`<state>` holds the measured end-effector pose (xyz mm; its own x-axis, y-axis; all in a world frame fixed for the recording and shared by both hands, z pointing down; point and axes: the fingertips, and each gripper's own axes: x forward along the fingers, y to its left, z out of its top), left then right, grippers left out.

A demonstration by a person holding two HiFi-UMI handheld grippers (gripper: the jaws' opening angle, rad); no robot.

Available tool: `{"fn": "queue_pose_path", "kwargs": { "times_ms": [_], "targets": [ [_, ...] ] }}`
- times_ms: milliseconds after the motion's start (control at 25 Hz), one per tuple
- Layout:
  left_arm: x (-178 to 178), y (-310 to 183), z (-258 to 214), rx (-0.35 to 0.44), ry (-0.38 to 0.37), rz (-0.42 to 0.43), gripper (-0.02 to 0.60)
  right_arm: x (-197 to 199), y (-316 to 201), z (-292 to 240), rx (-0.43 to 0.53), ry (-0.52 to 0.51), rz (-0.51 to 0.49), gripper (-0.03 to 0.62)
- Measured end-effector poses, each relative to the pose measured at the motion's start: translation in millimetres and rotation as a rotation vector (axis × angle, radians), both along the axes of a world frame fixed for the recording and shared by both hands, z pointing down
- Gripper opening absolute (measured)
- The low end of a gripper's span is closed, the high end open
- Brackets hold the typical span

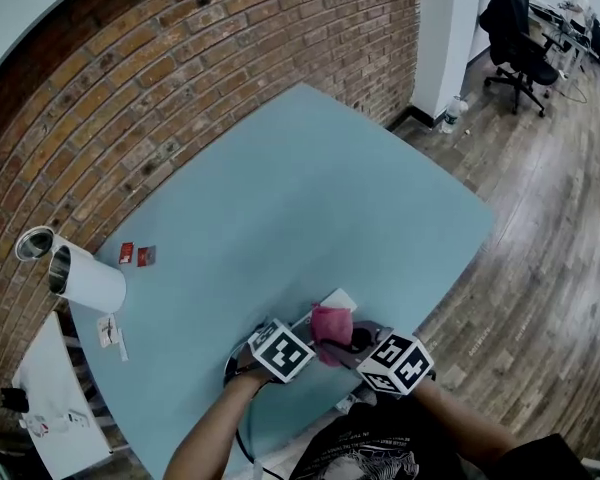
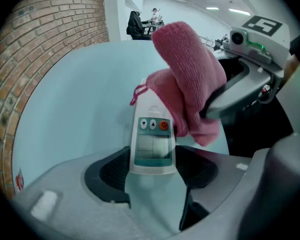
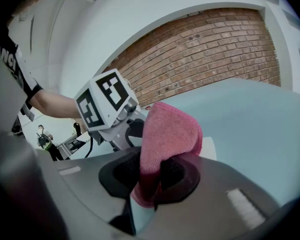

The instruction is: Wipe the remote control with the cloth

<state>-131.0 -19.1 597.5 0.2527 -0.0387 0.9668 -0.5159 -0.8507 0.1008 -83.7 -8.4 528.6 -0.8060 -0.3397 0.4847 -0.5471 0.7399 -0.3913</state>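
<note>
A white remote control (image 2: 151,139) with two arrow buttons and an orange button is clamped at its near end in my left gripper (image 2: 152,170). Its far end (image 1: 338,301) pokes out beyond the cloth over the table's near edge. A pink cloth (image 2: 190,86) is folded over the remote's far half, and my right gripper (image 3: 151,176) is shut on this cloth (image 3: 167,134). In the head view both grippers meet at the cloth (image 1: 331,332), left gripper (image 1: 302,340) on the left, right gripper (image 1: 358,346) on the right.
The light blue table (image 1: 300,208) stands against a brick wall (image 1: 180,58). A white cylinder (image 1: 85,280) and small red items (image 1: 137,255) lie at its left end. A white cabinet (image 1: 55,398), an office chair (image 1: 515,33) and a bottle (image 1: 450,115) stand on the wooden floor.
</note>
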Motion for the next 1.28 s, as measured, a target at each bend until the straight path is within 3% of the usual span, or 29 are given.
{"fn": "queue_pose_path", "kwargs": {
  "times_ms": [320, 560, 800, 1280],
  "targets": [
    [1.8, -0.2, 0.1, -0.015, -0.011, 0.021, 0.295, 63.8, -72.5, -18.6, 0.068, 0.06, 0.066, 0.067],
    [1.7, 1.0, 1.0, -0.018, -0.015, 0.023, 0.295, 72.4, -124.3, -16.8, 0.111, 0.109, 0.06, 0.067],
    [2.4, 1.3, 1.2, -0.025, -0.016, 0.028, 0.293, 50.2, -147.4, 5.2, 0.092, 0.165, -0.044, 0.067],
    [4.1, -0.7, -1.2, -0.024, -0.028, 0.017, 0.293, -3.1, -136.6, 18.0, 0.011, 0.159, -0.343, 0.067]
  ]
}}
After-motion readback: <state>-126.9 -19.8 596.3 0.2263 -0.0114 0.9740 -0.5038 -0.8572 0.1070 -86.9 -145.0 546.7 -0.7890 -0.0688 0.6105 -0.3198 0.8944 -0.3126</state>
